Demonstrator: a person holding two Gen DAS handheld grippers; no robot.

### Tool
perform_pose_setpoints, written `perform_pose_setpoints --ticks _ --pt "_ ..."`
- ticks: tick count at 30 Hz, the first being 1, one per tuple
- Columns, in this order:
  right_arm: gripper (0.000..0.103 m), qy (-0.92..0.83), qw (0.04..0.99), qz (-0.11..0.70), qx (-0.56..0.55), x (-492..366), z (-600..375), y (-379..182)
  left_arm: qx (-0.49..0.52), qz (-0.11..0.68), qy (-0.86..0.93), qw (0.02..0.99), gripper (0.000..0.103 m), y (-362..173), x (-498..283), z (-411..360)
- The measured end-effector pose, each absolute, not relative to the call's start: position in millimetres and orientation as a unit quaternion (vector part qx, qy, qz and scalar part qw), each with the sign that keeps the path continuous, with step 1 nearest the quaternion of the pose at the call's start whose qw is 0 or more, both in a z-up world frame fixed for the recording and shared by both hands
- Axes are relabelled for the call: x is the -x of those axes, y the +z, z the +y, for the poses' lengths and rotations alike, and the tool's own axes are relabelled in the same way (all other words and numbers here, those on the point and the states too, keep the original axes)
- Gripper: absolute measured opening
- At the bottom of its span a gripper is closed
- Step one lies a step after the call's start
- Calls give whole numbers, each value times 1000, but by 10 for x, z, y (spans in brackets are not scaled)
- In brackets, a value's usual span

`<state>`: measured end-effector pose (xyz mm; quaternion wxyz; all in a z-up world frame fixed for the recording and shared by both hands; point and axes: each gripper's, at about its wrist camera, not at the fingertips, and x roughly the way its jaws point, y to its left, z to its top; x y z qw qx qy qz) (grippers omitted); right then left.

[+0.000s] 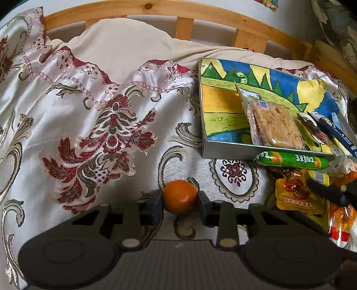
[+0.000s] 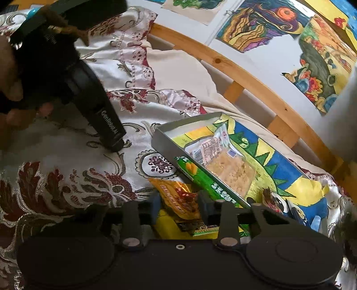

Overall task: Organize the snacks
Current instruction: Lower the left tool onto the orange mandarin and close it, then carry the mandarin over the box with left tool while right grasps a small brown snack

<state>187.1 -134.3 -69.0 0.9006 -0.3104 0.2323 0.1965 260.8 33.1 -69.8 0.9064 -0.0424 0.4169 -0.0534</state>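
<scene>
My left gripper (image 1: 179,201) is shut on a small orange fruit (image 1: 179,196), held just above the patterned bedspread. A shallow box (image 1: 223,150) with a colourful drawing as its floor lies at the right and holds a wrapped crispy cake (image 1: 275,127) and small packets. A green corn-sausage stick (image 1: 292,159) lies along the box's front wall. An orange-yellow snack pouch (image 1: 296,191) lies below it. My right gripper (image 2: 178,206) has its jaws around that pouch (image 2: 178,198), beside the green stick (image 2: 207,180) and the box (image 2: 165,142).
The wooden bed rail (image 1: 185,11) runs along the back with a cream pillow (image 1: 125,42) in front. A blue pen (image 1: 334,131) lies in the box's right end. More wrapped snacks (image 1: 343,214) lie at the far right. The left gripper's body (image 2: 89,93) and hand show at upper left.
</scene>
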Motion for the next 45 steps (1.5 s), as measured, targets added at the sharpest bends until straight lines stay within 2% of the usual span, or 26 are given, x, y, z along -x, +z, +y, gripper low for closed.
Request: perform_pose_setpoints --ticks 2,9,22,45 --pt "18 202 897 230 319 -1841 -1319 -705 44 418 -57 906 36 -700 -2596 331" --pt "7 206 897 215 327 -1760 -1352 -674 32 412 -77 907 35 -676 -2441 240" --pt "0 209 906 190 314 -1497 -1512 -514 33 405 -111 907 35 -518 -2183 50" --pt "0 211 898 123 365 -1039 -1596 -227 36 380 -114 917 35 -184 -1848 -79"
